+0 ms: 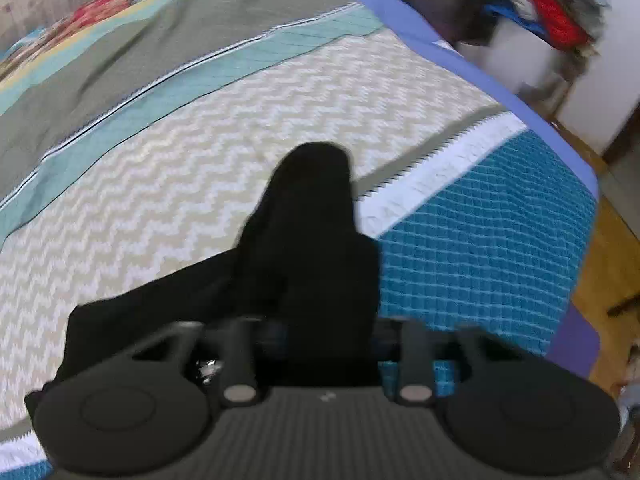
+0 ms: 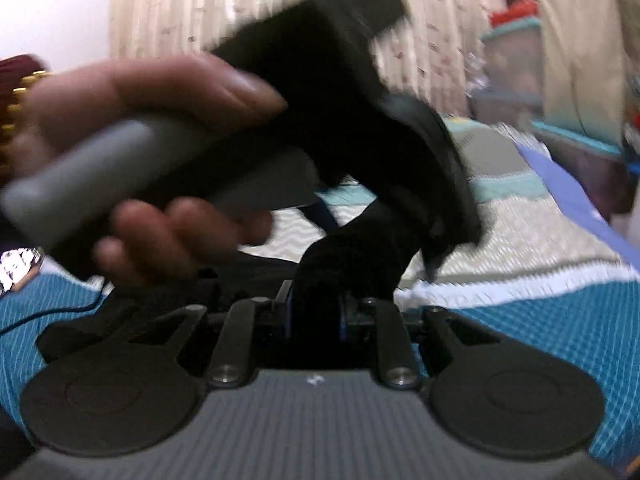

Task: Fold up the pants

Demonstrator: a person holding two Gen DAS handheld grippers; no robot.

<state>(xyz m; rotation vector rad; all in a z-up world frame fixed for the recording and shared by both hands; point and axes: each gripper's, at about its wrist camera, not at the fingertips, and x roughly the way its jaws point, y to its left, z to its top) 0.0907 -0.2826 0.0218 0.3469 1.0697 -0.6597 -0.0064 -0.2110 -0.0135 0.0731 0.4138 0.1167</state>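
Note:
The black pants [image 1: 308,240] are bunched up over the bed. My left gripper [image 1: 320,332] is shut on the pants, and the cloth rises in a dark hump that hides its fingers. In the right wrist view my right gripper [image 2: 316,312] is shut on a fold of the same black pants [image 2: 352,256]. The left gripper's body [image 2: 340,92], held by a hand [image 2: 140,112], sits just above and ahead of my right gripper, and both grip the cloth close together.
A patchwork bedspread [image 1: 240,128] with zigzag cream, teal and grey panels covers the bed. Its purple edge [image 1: 480,68] runs along the right. Wooden floor [image 1: 608,264] lies beyond. Stacked clothes [image 1: 552,4] and plastic boxes [image 2: 516,76] stand behind. A thin cable [image 2: 52,312] lies on the bed.

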